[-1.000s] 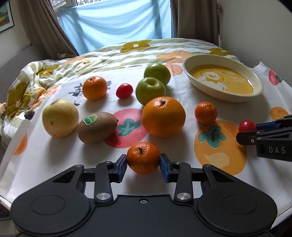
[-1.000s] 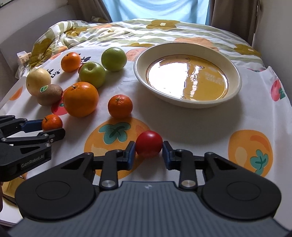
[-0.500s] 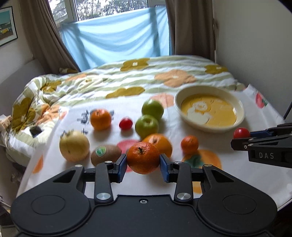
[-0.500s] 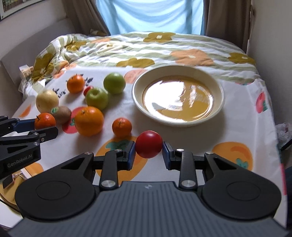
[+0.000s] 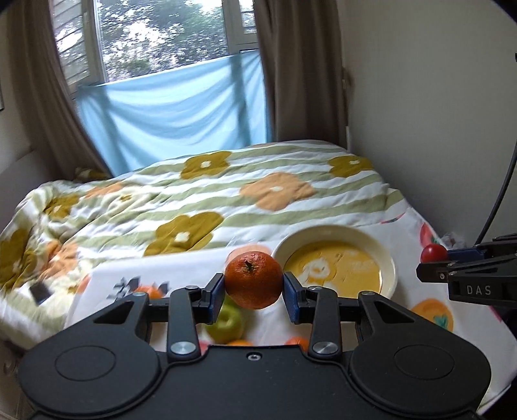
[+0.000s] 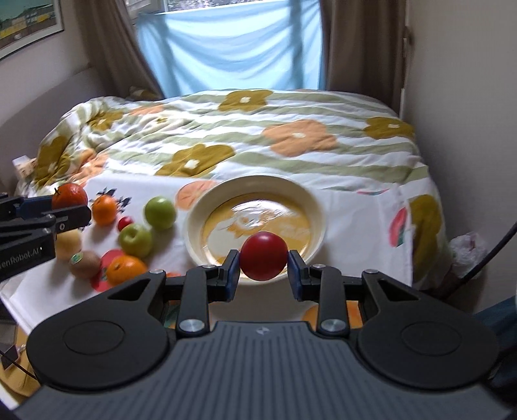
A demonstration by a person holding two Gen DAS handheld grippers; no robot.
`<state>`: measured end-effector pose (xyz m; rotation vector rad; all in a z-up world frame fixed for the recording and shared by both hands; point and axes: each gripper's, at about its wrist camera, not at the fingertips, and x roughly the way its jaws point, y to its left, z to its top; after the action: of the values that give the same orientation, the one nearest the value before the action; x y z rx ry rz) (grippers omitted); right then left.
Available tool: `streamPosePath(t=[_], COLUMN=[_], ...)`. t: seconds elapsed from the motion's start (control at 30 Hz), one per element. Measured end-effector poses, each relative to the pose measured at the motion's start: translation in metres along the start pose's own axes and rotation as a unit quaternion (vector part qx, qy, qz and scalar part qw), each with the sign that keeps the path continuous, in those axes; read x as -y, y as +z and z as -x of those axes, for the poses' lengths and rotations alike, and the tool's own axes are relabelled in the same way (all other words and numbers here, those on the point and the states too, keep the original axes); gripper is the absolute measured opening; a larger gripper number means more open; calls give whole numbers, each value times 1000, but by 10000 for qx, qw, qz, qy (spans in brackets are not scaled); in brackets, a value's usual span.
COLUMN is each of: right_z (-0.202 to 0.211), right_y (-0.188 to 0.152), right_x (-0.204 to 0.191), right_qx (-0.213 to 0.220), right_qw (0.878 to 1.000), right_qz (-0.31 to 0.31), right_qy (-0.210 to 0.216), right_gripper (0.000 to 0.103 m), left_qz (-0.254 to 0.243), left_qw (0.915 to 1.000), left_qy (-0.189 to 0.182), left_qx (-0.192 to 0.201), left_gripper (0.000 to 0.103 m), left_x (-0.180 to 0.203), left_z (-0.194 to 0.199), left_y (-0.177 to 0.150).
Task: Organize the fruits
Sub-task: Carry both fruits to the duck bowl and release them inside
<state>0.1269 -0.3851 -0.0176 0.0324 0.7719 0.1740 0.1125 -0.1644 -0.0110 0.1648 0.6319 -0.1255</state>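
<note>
The left gripper (image 5: pixel 253 292) is clamping a small round orange mandarin (image 5: pixel 253 279), while the right gripper (image 6: pixel 263 269) is pinching a glossy red cherry tomato (image 6: pixel 264 255); both are hanging above the table (presumably clearing loose fruit), with the cream ceramic bowl (image 6: pixel 318 210) just ahead.

a window (image 5: pixel 155 35) lets in daylight, with green trees outside. a light blue cloth (image 5: pixel 174 106) hangs over its lower part. brown curtains (image 5: pixel 297 68) hang on both sides. the walls (image 5: pixel 426 97) are plain and pale. a bed has a flowery quilt (image 6: pixel 258 135). a framed picture (image 6: pixel 26 22) hangs on the left wall.
</note>
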Motion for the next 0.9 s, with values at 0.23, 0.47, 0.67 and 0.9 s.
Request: streamPosePath(t=[0.23, 0.47, 0.67, 0.9], right_z=[-22, -59, -88, -110], right_y=[21, 36, 45, 46], right_x=[22, 41, 55, 71], right_qx=[-32, -198, -346, -508], right_qw=[9995, 9970, 9941, 9900], right_qz=[-182, -574, -820, -1080], right_qy=[-272, -479, -621, -750], right_gripper=[46, 46, 46, 46], left_qz=[-362, -762, -1056, -1312], left_qw=[9982, 9926, 9847, 9761], left_qy=[-466, -843, -1110, -1227], left_qx=[-97, -431, -828, -1223], left_gripper=[42, 42, 42, 42], left_x=[16, 38, 58, 70], left_z=[-50, -122, -185, -230], left_y=[29, 48, 50, 44])
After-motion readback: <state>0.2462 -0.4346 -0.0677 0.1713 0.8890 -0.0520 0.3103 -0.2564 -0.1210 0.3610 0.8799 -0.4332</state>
